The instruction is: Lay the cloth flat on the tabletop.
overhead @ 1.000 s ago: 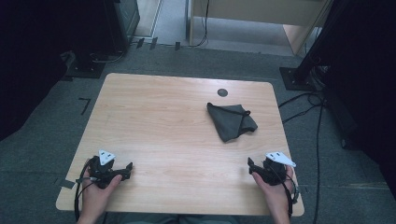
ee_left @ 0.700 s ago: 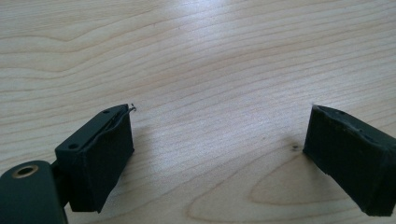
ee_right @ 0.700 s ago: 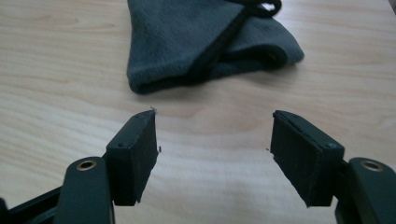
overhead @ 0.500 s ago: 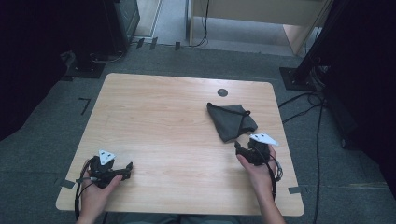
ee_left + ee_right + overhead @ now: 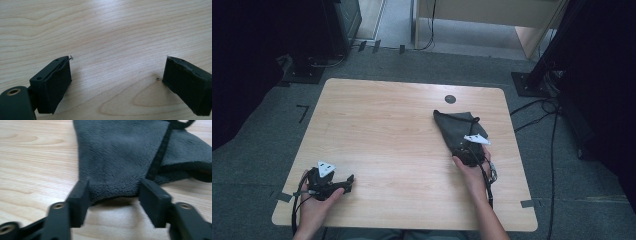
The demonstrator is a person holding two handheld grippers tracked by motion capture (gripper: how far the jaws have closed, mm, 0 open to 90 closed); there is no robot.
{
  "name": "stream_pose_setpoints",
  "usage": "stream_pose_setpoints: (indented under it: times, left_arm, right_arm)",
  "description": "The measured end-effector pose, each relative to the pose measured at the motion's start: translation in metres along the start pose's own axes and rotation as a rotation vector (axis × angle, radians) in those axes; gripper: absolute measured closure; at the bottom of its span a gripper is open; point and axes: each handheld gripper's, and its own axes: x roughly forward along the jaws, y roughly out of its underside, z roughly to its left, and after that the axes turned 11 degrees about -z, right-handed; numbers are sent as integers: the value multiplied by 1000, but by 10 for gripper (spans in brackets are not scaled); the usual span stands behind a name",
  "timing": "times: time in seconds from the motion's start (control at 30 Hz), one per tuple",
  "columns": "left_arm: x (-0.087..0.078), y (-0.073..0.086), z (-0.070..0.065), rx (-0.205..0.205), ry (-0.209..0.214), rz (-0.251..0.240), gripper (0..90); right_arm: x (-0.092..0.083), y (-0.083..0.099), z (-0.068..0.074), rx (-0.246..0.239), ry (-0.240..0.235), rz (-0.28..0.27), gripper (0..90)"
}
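Note:
A dark grey fleece cloth [image 5: 456, 126] with a black hem and a small loop lies crumpled on the right half of the wooden table [image 5: 382, 125]. My right gripper [image 5: 465, 148] sits at the cloth's near end. In the right gripper view the jaws have just been closing, and the near edge of the cloth [image 5: 117, 157] lies between the right gripper's [image 5: 113, 192] pads, unbunched. My left gripper [image 5: 349, 180] rests near the front left corner of the table. The left gripper [image 5: 116, 75] stands open over bare wood.
A round black grommet [image 5: 450, 99] sits in the tabletop behind the cloth. Cables [image 5: 552, 130] trail over the grey carpet to the right of the table. Dark stands and a desk stand beyond the far edge.
My right gripper has moved forward from the front right edge up to the cloth's near end, and its jaws have narrowed. The left gripper has stayed in place.

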Motion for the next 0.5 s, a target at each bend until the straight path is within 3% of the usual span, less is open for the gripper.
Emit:
stream_pose_setpoints:
  times: [0.1,0.17,0.37,0.5]
  left_arm:
    - [-1,-2,-3,1,2,12,81]
    - [-3,-6,-6,15,4,11,81]
    - [-8,-24,-17,29,27,-25,81]
    - [-5,-35,-26,41,43,-39,81]
  right_arm:
    - [0,0,-2,-16,7,-9,683]
    - [-2,-2,-3,-11,-18,-15,798]
    - [-7,-2,3,-1,-99,-36,847]
    - [-13,-2,18,-6,-150,-55,847]
